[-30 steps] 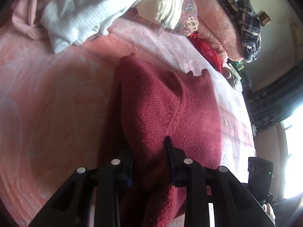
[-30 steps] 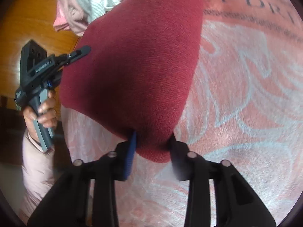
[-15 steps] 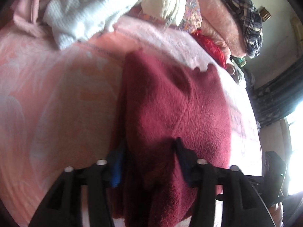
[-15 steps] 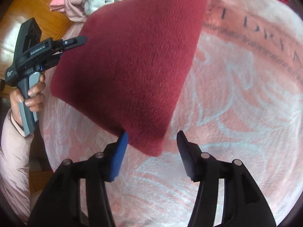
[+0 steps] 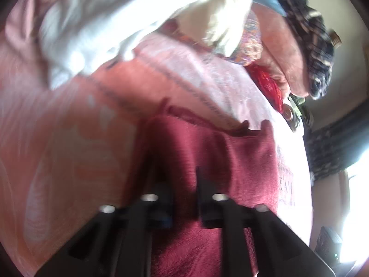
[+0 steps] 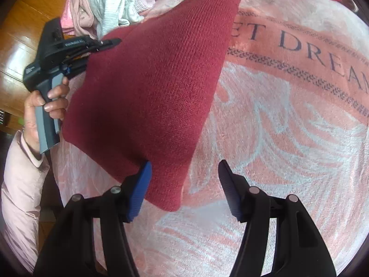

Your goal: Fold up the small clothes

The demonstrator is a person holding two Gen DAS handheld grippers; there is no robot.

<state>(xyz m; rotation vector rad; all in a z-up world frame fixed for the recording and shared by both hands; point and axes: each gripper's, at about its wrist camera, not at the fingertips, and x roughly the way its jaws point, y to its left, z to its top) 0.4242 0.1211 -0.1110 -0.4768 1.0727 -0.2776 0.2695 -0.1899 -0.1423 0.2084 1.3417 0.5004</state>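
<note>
One dark red knitted garment (image 6: 147, 92) is lying on one pink blanket (image 6: 288, 138). Two grippers are showing: the left gripper (image 6: 115, 41) and the right gripper (image 6: 184, 173). One heap of clothes (image 5: 143, 16) is sitting behind, its pieces too tangled to count.

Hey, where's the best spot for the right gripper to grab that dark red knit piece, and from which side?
Take the dark red knit piece at its near corner, coming from the near side. That corner lies flat on the pink blanket, and the right gripper, its jaws opening, already straddles it.
</note>
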